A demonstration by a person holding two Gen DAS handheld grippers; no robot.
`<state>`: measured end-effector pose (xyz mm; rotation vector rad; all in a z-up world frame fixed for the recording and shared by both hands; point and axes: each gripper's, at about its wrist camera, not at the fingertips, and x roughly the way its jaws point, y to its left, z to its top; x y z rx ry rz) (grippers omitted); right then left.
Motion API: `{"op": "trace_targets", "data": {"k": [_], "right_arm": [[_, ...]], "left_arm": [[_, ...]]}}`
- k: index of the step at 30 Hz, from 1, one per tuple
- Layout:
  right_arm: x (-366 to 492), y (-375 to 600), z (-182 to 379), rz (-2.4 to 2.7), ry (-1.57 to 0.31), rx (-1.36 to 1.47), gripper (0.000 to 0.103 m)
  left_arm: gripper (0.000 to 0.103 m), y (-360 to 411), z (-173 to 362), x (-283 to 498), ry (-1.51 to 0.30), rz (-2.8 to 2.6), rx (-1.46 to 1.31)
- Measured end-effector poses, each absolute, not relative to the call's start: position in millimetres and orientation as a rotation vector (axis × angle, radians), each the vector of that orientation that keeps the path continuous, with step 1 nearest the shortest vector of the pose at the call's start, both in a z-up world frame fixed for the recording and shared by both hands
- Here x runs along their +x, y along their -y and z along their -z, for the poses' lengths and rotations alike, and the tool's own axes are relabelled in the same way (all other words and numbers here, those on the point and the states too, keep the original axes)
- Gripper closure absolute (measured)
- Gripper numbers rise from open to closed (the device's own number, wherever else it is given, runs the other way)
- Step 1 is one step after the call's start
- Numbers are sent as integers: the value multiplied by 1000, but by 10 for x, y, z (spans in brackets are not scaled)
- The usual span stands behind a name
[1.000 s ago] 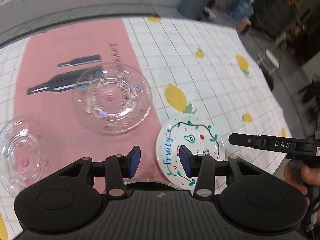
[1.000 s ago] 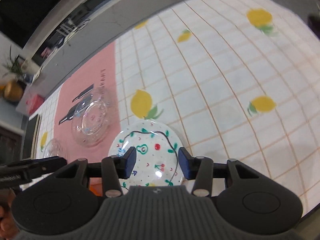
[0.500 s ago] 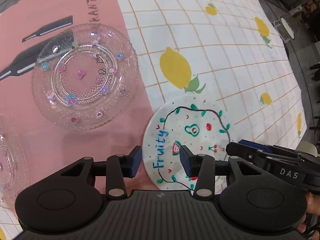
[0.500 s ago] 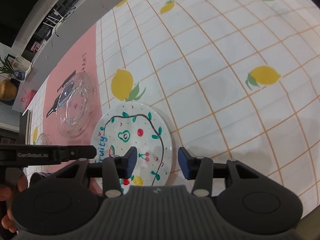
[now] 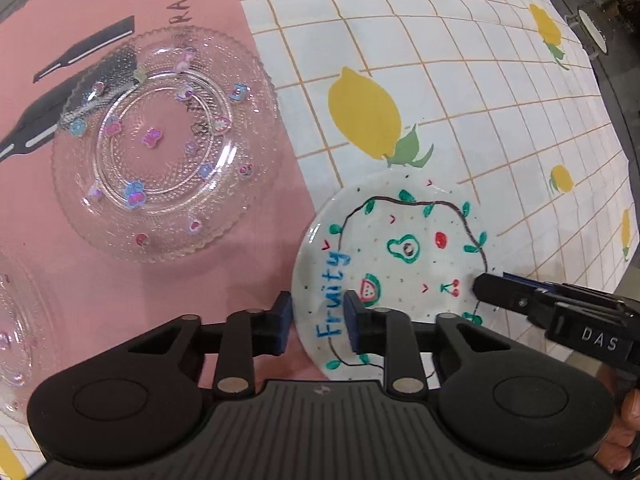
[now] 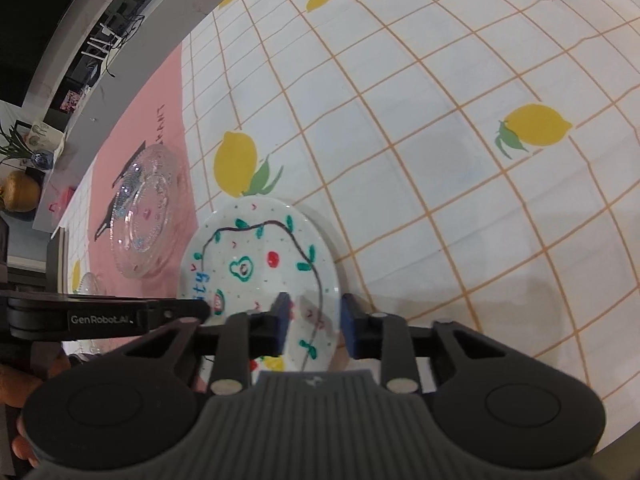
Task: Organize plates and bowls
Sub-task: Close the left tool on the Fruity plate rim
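1. Both tools are lower and closer to the painted plate (image 5: 404, 256) than they were a second ago, when they hung above it with wider jaws.
2. The left tool (image 5: 316, 316) is closing its jaws. The plate's near left rim, by the word "Fruity", is between the blue pads (image 5: 283, 318). I cannot tell if the pads press on it yet.
3. The right tool (image 6: 314, 322) is closing too. The plate's right rim is between its pads (image 6: 282, 320). I cannot tell if they squeeze it.
4. Half a second ago each tool had one pad over the plate and the jaws stood wider.
5. The painted plate sits on the tabletop (image 5: 460, 100), on the lemon cloth, with its left edge on the pink mat (image 5: 48, 12).
6. The plate is round, so it has no long side. It faces up. In the left wrist view, the word "Fruity" runs away from the tool.
7. A clear glass plate (image 5: 160, 140) lies on the pink mat, near the painted one but not touching it. It has not moved.
8. Another glass dish (image 5: 16, 340) peeks in at the left edge.
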<state>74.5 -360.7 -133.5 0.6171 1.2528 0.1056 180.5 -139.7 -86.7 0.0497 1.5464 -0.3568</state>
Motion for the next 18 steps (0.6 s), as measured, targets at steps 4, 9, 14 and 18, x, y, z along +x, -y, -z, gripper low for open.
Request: {"op": "trace_targets", "data": {"k": [4, 9, 14, 18], "right_arm": [[729, 3578, 1268, -90, -1227, 570, 90], [743, 3592, 1211, -79, -1199, 568, 92], [736, 3688, 1170, -70, -1175, 597, 93], [767, 3737, 1129, -62, -1165, 610, 94]], "left_arm": [[76, 1372, 783, 1803, -1511, 355, 45], [76, 1482, 682, 1842, -1467, 349, 103], [76, 1530, 664, 1888, -1456, 357, 92], [76, 1543, 643, 1916, -1453, 356, 83]]}}
